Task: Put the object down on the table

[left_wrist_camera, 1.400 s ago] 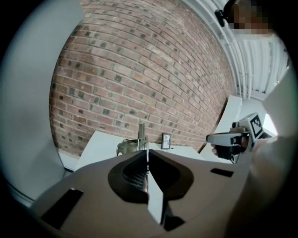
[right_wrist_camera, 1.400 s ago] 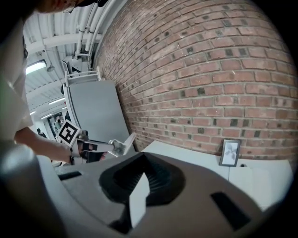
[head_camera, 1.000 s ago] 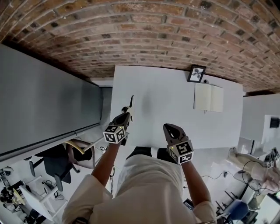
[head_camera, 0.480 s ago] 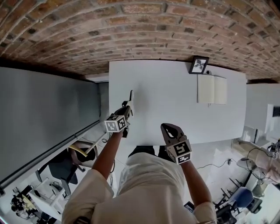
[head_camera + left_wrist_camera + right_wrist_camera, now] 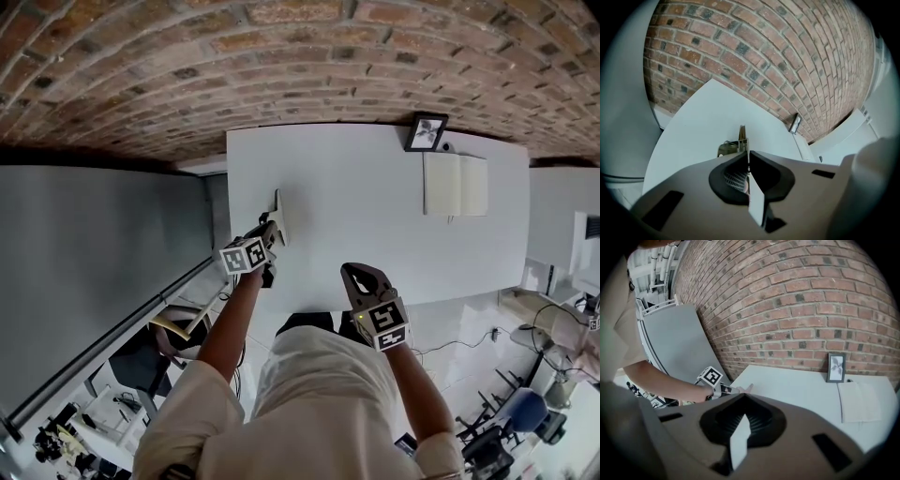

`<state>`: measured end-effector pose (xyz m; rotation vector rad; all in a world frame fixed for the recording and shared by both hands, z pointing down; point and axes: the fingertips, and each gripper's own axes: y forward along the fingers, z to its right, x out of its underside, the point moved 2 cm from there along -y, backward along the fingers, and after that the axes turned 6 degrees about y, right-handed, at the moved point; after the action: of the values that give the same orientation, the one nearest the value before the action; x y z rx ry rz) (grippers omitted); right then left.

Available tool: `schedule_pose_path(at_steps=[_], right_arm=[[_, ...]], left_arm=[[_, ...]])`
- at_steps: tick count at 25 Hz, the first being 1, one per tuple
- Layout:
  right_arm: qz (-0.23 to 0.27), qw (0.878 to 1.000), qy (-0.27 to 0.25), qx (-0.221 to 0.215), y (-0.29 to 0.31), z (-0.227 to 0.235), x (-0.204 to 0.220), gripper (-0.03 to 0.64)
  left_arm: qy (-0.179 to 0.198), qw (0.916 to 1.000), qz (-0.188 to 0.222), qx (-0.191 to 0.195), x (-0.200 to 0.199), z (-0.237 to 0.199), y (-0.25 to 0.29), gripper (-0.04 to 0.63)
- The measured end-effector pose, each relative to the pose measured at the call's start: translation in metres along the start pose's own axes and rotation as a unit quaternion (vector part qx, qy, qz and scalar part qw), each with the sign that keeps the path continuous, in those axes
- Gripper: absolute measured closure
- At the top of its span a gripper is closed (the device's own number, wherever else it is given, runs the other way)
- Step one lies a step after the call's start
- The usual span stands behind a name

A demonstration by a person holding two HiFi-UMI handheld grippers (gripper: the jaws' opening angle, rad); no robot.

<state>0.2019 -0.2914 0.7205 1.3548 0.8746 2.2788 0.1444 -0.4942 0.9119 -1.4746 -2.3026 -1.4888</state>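
A thin pale flat object (image 5: 277, 211) stands on edge low over the left part of the white table (image 5: 375, 225); whether it touches the top I cannot tell. My left gripper (image 5: 269, 232) is shut on its near end. In the left gripper view the object (image 5: 742, 135) sticks out edge-on past the closed jaws (image 5: 746, 153), with an olive metal piece beside it. From the right gripper view it (image 5: 748, 388) shows as a pale tip beyond the left gripper (image 5: 733, 390). My right gripper (image 5: 355, 275) hangs shut and empty at the table's near edge (image 5: 743, 400).
A framed picture (image 5: 426, 132) leans against the brick wall at the far right. An open notebook (image 5: 455, 185) lies in front of it. A grey panel (image 5: 94, 244) runs along the table's left side. Chairs and cables lie on the floor below.
The left gripper has sunk toward the table with the object and rolled a little. The right gripper has dropped slightly near the front edge.
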Motion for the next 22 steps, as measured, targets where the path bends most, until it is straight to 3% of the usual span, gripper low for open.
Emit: schedule_pose_path(at_steps=[6,12,22], right_arm=[[0.009,1.0,0.012,0.001,0.005,-0.001,0.003,0.614],[0.007,1.0,0.004,-0.005,0.007,-0.009,-0.001,0.614],[0.024,1.0,-0.017,0.003,-0.009,-0.012,-0.002,0.614]], left_arm=[[-0.017,0.9997,-0.003,-0.017,0.003,-0.012,0.004,0.582],[0.011,0.9989,-0.013,-0.044,0.011,-0.02,0.004,0.481],[0.056,0.9967,-0.001,-0.059,0.015,-0.019,-0.015,0.434]])
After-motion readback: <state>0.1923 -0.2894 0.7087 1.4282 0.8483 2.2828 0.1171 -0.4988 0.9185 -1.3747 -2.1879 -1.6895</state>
